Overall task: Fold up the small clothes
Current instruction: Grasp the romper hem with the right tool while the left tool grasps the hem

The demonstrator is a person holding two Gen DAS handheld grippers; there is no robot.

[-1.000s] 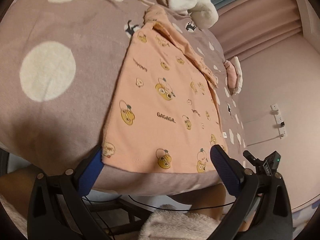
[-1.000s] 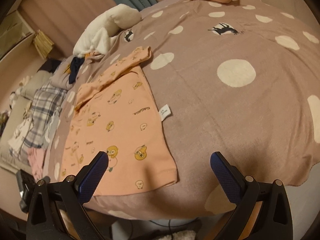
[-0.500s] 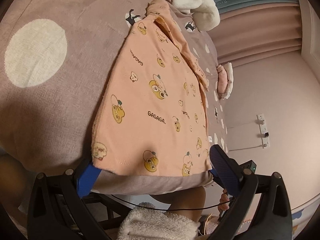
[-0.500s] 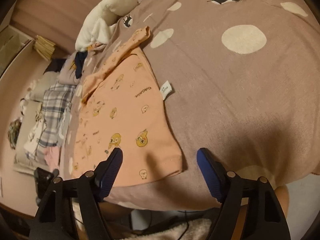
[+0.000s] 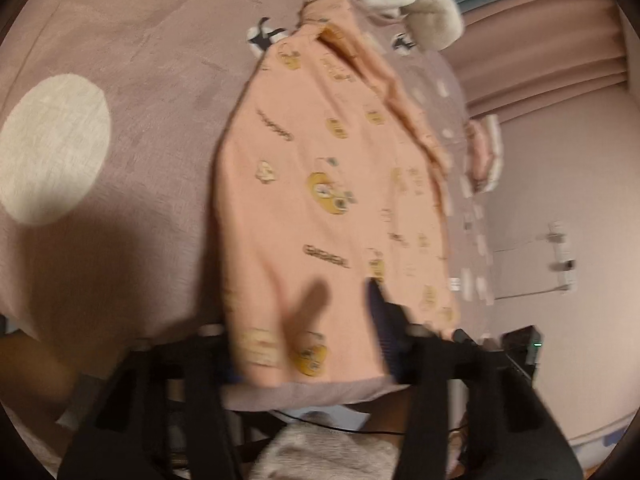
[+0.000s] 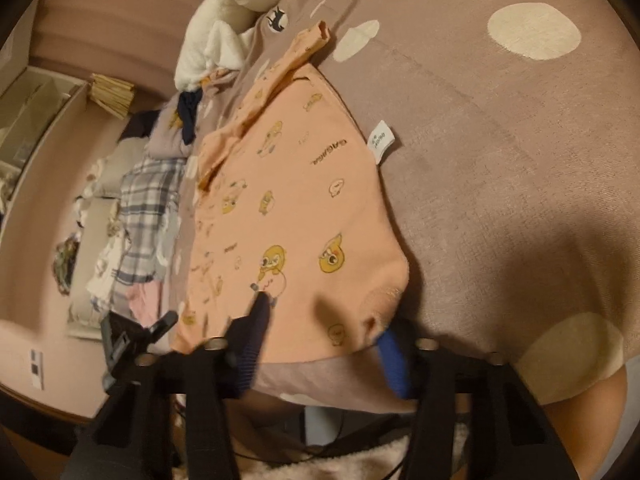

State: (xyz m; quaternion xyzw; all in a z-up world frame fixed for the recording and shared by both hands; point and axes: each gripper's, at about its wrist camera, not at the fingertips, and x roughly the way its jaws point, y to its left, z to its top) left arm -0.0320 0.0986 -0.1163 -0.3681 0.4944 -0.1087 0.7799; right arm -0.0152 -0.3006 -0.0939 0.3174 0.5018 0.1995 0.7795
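A peach shirt point(image 5: 320, 184) with yellow cartoon prints lies flat on the mauve dotted bed cover point(image 5: 120, 120). It also shows in the right wrist view point(image 6: 288, 208), with a white tag point(image 6: 382, 142) on its side seam. My left gripper point(image 5: 308, 340) straddles the shirt's near hem at the left corner; one finger lies on the cloth, the other is hidden under it. My right gripper point(image 6: 320, 340) straddles the hem at the right corner, where the cloth point(image 6: 380, 300) bunches up. Both jaws have narrowed around the hem; the left view is blurred.
A white fluffy pile point(image 5: 416, 4) lies beyond the shirt's collar. A folded pink and white item point(image 5: 484, 156) sits further along the bed. Plaid and other clothes point(image 6: 148, 208) lie left of the shirt. A wall socket point(image 5: 560, 256) and curtain point(image 5: 540, 40) are behind.
Both grippers have moved forward onto the shirt's near hem and their jaws have narrowed around it. The right corner of the hem now bunches up.
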